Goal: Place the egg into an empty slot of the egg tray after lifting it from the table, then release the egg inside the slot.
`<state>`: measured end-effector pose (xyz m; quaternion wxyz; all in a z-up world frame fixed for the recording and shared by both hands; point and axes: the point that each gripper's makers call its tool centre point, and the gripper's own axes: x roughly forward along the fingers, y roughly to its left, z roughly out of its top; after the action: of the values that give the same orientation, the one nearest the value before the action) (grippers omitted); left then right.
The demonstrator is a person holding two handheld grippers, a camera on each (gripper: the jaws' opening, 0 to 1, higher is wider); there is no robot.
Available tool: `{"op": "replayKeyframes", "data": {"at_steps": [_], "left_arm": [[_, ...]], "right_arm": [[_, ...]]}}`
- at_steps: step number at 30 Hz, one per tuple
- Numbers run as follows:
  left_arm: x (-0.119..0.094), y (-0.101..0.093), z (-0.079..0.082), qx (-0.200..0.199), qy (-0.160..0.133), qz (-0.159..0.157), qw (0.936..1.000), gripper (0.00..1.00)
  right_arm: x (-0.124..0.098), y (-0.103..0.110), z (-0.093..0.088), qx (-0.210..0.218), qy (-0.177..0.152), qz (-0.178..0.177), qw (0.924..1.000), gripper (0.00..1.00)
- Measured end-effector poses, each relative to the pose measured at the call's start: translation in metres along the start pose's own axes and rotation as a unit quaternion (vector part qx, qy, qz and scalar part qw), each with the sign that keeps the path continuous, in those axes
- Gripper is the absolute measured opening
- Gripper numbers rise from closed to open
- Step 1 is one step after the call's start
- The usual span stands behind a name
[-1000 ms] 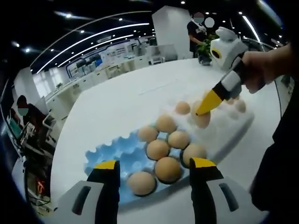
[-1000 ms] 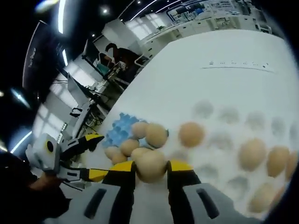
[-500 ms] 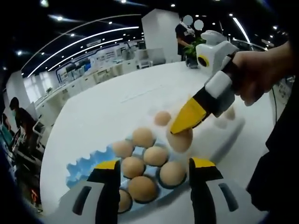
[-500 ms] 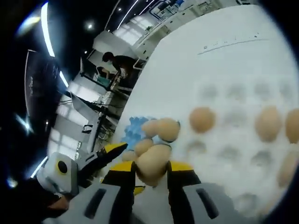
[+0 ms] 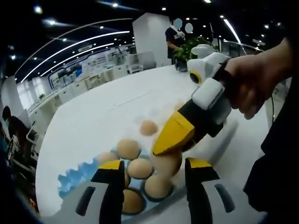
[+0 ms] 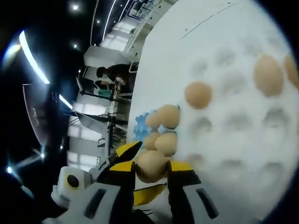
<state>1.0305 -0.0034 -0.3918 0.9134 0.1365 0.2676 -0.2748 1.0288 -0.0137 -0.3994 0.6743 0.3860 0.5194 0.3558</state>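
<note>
My right gripper is shut on a tan egg and holds it in the air. In the left gripper view, the right gripper reaches in from the right in a person's hand, with the egg under its yellow tip, above the near eggs of the blue tray. My left gripper stands open near that tray. The white egg tray has several empty slots and holds eggs at its far side.
The blue tray holds several eggs. Both trays lie on a large white table. The left gripper shows at the lower left of the right gripper view. People and desks stand in the background.
The right gripper has carried the egg away from the white tray's middle toward the blue tray and the left gripper. Both cameras have shifted.
</note>
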Motion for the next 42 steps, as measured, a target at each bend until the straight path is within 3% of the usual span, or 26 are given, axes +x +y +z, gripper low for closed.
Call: {"op": "replayKeyframes", "data": {"at_steps": [7,9,13,25,42], "left_arm": [[0.003,-0.005,0.008,-0.004,-0.017,-0.009,0.9998,0.37],[0.004,-0.007,0.01,-0.008,-0.022,-0.016,0.9996,0.34],[0.006,-0.014,0.011,-0.027,-0.025,-0.038,0.9986,0.29],[0.007,-0.013,0.01,-0.044,-0.025,-0.037,0.998,0.28],[0.001,-0.008,0.008,-0.022,-0.024,-0.028,0.9991,0.28]], "right_arm": [[0.0,0.003,0.002,0.079,-0.009,0.03,0.9964,0.28],[-0.001,0.002,0.002,0.083,-0.007,0.031,0.996,0.28],[-0.002,0.004,0.003,0.067,-0.005,0.033,0.9972,0.28],[-0.003,0.008,0.001,0.062,0.01,0.051,0.9967,0.28],[0.002,0.017,-0.001,-0.054,0.021,0.024,0.998,0.28]]}}
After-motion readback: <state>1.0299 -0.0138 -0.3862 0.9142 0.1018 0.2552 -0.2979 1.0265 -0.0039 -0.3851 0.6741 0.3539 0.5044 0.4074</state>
